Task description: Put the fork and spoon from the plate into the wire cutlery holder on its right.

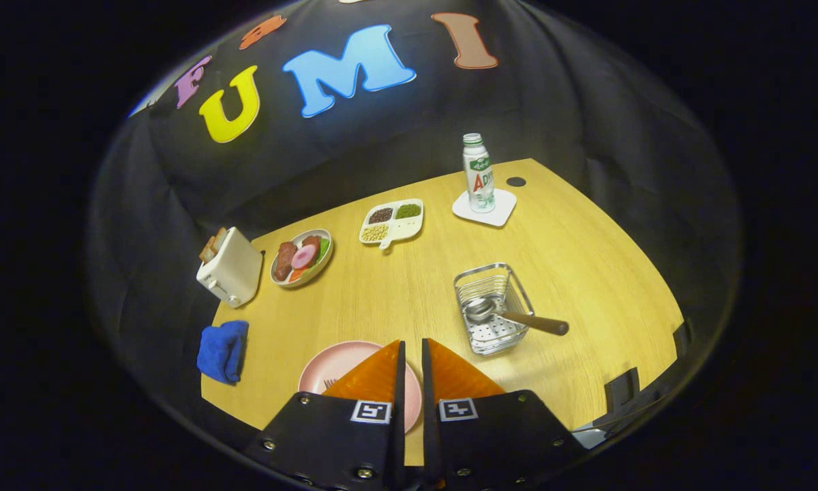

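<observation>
One utensil down, one to go: the spoon (511,315) is already lying in the wire cutlery holder (492,309), its metal bowl resting on the perforated floor and its brown handle sticking out over the right rim, while the fork (329,384) is waiting on the pink plate (334,368), only its tines peeking out from behind the left finger

The claw (412,354) is hovering above the plate's right edge with its fingers drawn nearly together, a narrow slit showing between them and nothing held. By the look of it, the second pick-up is the step in hand. The next move is calling for the fingers to spread, swing left over the plate and drop down to straddle the fork, most of which is hidden, so how it is lying cannot be told; a thin flat piece on a smooth plate is likely to slide if pinched off-centre

Beyond the plate, the holder is standing to the right on the wooden counter (586,259). Farther back are sitting a white toaster (230,267), a bowl of toy food (302,257), a divided dish (391,221) and a bottle (478,173) on a coaster (501,213), with a blue cloth (223,350) lying left of the plate
</observation>
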`<state>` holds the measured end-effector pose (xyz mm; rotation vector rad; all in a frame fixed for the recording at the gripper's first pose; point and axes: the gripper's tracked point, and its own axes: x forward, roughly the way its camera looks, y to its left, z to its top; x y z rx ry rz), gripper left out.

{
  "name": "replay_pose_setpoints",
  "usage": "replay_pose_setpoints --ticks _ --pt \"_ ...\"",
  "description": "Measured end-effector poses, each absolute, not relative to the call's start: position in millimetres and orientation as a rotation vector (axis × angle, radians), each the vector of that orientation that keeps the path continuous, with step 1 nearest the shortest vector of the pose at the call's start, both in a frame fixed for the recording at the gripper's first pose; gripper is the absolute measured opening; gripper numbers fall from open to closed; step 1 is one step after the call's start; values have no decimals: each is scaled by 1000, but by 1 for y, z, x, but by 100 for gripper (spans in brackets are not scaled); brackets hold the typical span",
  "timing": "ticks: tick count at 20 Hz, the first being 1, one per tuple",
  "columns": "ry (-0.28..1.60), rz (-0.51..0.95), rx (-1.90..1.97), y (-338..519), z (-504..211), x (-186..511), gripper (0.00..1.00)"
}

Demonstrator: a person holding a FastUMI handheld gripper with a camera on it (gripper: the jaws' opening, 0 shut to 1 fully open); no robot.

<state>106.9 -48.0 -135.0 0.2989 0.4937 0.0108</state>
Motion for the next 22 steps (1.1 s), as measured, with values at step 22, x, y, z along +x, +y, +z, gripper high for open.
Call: replay_pose_setpoints --ticks 22 --pt "846 260 157 106 -272 71 11"
